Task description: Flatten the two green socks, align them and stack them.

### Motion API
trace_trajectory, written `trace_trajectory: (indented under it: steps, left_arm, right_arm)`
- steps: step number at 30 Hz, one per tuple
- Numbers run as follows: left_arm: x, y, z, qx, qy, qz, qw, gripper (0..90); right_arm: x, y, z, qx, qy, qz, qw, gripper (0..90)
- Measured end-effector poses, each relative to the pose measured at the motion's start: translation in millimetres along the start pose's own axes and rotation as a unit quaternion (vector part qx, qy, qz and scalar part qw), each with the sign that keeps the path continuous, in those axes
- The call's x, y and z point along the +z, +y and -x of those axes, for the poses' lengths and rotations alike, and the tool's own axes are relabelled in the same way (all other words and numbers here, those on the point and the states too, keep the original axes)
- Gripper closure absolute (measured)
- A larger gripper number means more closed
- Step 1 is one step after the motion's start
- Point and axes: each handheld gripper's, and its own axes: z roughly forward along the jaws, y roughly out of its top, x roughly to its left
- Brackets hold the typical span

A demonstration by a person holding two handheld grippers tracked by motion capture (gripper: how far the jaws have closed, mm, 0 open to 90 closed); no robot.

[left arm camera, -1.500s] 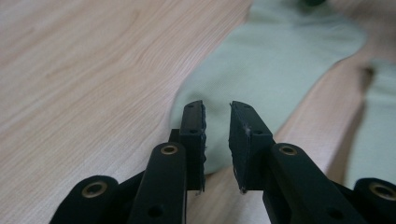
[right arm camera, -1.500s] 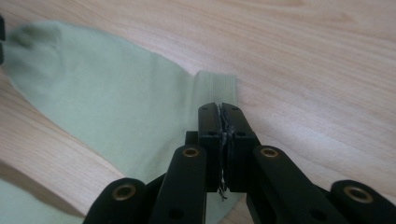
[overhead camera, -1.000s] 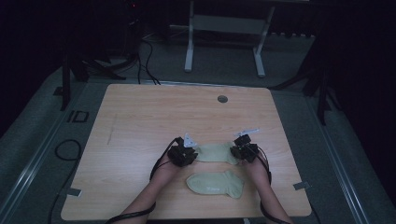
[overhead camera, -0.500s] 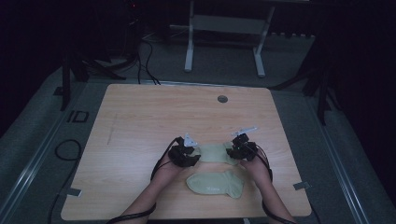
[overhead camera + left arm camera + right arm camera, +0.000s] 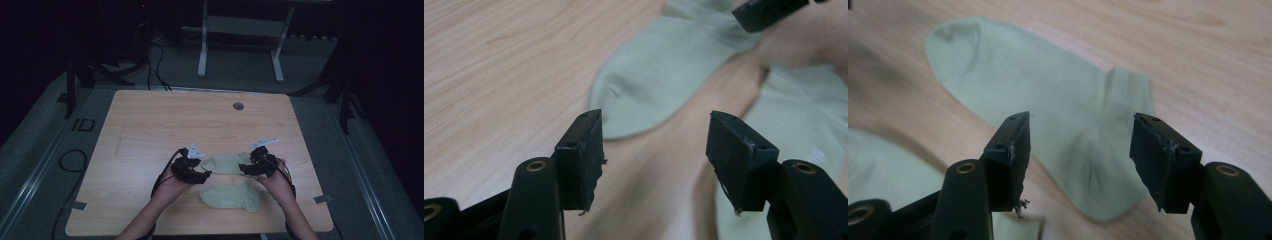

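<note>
The light wooden rectangular table (image 5: 150, 130) carries two pale green cotton ankle socks: the farther sock (image 5: 227, 163) lies flat between the grippers, the nearer sock (image 5: 231, 197) just beside it toward the person. The left gripper (image 5: 204, 174) and right gripper (image 5: 243, 170) have just been opening; both sets of jaws stand apart over the farther sock, holding nothing.

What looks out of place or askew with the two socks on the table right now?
Nothing stands out. The far sock lies flat between the left gripper and right gripper; both have just been opening, with nothing between their jaws. The near sock lies flat beside it, apart from it. Neither shows damage, and the table looks unmarked.
</note>
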Motion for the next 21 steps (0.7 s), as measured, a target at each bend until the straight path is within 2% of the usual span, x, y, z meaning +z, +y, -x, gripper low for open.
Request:
trace_trajectory:
  steps: [5, 8, 12, 13, 16, 18, 19, 21]
  left_arm:
    - [-6.6, -8.3, 12.0, 0.012, -0.010, -0.006, 0.9999, 39.8]
    - [-8.5, -13.8, 20.7, 0.024, -0.003, -0.009, 0.9997, 39.9]
    - [-8.4, -21.8, 26.4, 0.013, -0.010, -0.015, 0.9998, 39.9]
    - [-7.9, -24.0, 27.4, 0.010, -0.009, -0.016, 0.9998, 39.9]
    - [-6.4, -31.1, 29.5, 0.006, 0.001, -0.021, 0.9998, 40.4]
    - [-4.7, -35.7, 31.5, 0.007, -0.002, -0.026, 0.9996, 40.8]
    - [-4.4, -36.8, 31.9, 0.009, 0.000, -0.028, 0.9996, 40.8]
    - [-1.9, -40.6, 32.1, 0.004, -0.006, -0.032, 0.9995, 41.5]
  right_arm:
    - [-9.5, -10.0, 1.1, 0.002, 0.010, 0.001, 0.9999, 41.9]
    - [-16.1, -16.8, -0.6, 0.000, 0.016, 0.002, 0.9999, 39.6]
    - [-26.7, -27.6, -1.5, 0.004, 0.022, 0.012, 0.9997, 41.3]
    - [-28.2, -30.6, -2.0, -0.002, 0.018, 0.012, 0.9998, 44.1]
    - [-29.6, -41.4, -4.9, -0.009, 0.025, 0.000, 0.9996, 45.9]
    - [-29.0, -45.3, -5.7, -0.012, 0.024, -0.004, 0.9996, 47.5]
    - [-26.8, -53.2, -6.0, -0.006, 0.033, -0.016, 0.9993, 48.7]
    - [-25.3, -58.9, -6.5, -0.002, 0.037, -0.024, 0.9990, 49.6]
